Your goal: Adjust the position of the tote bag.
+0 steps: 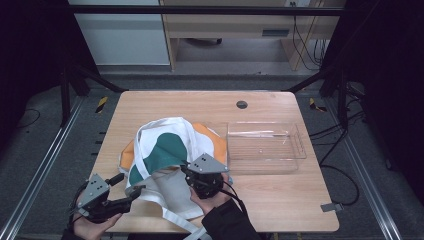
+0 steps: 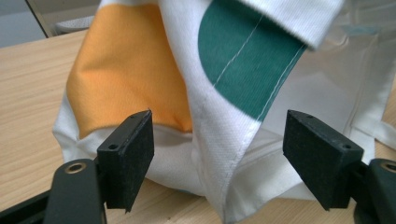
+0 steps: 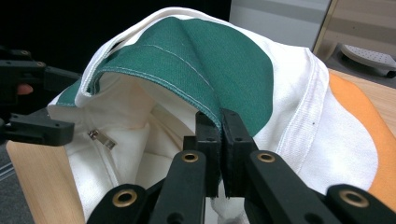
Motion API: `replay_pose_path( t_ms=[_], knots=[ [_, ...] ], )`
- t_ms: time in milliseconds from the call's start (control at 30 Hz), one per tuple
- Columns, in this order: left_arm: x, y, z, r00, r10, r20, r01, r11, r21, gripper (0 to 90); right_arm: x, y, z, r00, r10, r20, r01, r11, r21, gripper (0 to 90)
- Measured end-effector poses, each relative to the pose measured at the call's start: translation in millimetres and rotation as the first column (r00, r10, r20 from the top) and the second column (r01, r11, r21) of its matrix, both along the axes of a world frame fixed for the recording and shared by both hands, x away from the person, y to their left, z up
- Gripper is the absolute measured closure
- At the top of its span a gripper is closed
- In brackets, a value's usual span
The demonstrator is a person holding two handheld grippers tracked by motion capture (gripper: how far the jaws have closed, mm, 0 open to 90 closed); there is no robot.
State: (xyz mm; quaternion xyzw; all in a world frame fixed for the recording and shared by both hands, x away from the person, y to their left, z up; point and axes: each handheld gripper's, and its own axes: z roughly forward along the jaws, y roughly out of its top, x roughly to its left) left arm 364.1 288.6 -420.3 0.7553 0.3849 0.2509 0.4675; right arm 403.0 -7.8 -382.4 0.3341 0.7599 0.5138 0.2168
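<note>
The tote bag (image 1: 170,155) lies near the desk's front edge, its rim lifted by your right gripper (image 3: 219,140) clamped shut on it, while your left gripper (image 2: 217,156), wide open and empty, faces the bag's near corner.

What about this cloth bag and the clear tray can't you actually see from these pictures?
- Inside of the cloth bag: right gripper view, hidden by its folded rim.
- Bag strap end: high view, cut off by the bottom edge.
- Clear tray: high view, any small contents too faint to tell.
- Bag's far side: left gripper view, blurred.
</note>
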Motion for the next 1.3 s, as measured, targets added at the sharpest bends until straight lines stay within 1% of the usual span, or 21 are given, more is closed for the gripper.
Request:
replay_pose_path(
  t_ms=[33, 133, 300, 500, 633, 767, 867, 933, 1100, 1233, 1300],
  knots=[
    [-1.0, -0.2, 2.5, 1.0000, 0.001, 0.003, -0.001, 1.0000, -0.009, 24.0, 0.0, -0.1, 0.0, 1.0000, -0.001, -0.001, 0.001, 1.000, 0.000, 87.6],
    [-2.1, -1.6, 9.0, 1.0000, -0.005, 0.007, 0.005, 0.9999, -0.016, 22.5, -0.1, -0.3, 0.0, 1.0000, -0.001, 0.000, 0.001, 1.000, -0.002, 87.6],
    [-1.6, -6.0, 20.7, 0.9994, -0.026, 0.023, 0.026, 0.9996, -0.008, 22.0, 0.6, -0.9, -0.2, 1.0000, 0.000, -0.006, 0.000, 1.000, 0.006, 87.5],
    [2.6, -10.5, 34.1, 0.9990, -0.034, 0.030, 0.034, 0.9994, -0.011, 20.6, 0.9, -1.2, -0.5, 1.0000, -0.001, -0.010, 0.001, 1.000, 0.010, 87.6],
    [5.9, -18.4, 45.0, 0.9973, -0.046, 0.057, 0.045, 0.9989, 0.009, 20.1, 1.4, -1.5, 0.6, 0.9999, 0.000, -0.013, 0.000, 1.000, 0.010, 87.5],
    [8.5, -24.6, 54.5, 0.9961, -0.056, 0.068, 0.055, 0.9984, 0.014, 19.6, 1.9, -1.0, 1.9, 0.9999, 0.001, -0.017, -0.001, 1.000, 0.006, 87.5],
    [10.7, -29.7, 61.5, 0.9946, -0.065, 0.081, 0.063, 0.9977, 0.026, 19.5, 2.4, -1.1, 3.1, 0.9998, 0.000, -0.020, 0.000, 1.000, 0.005, 87.5],
    [12.4, -33.8, 65.2, 0.9940, -0.073, 0.082, 0.071, 0.9971, 0.028, 19.6, 3.1, -1.0, 3.5, 0.9998, 0.000, -0.021, 0.000, 1.000, 0.005, 87.5],
    [15.6, -47.1, 69.6, 0.9929, -0.085, 0.084, 0.080, 0.9953, 0.054, 19.7, 4.0, -0.2, 4.2, 0.9998, -0.002, -0.021, 0.002, 1.000, 0.003, 87.5],
    [17.3, -56.8, 73.0, 0.9907, -0.096, 0.096, 0.089, 0.9933, 0.074, 21.3, 4.2, -0.7, 5.0, 0.9997, 0.000, -0.025, 0.000, 1.000, 0.005, 87.5],
    [19.8, -60.4, 74.0, 0.9910, -0.098, 0.091, 0.091, 0.9926, 0.081, 22.4, 4.3, -1.1, 5.6, 0.9997, -0.002, -0.025, 0.002, 1.000, 0.006, 87.5]
  ],
)
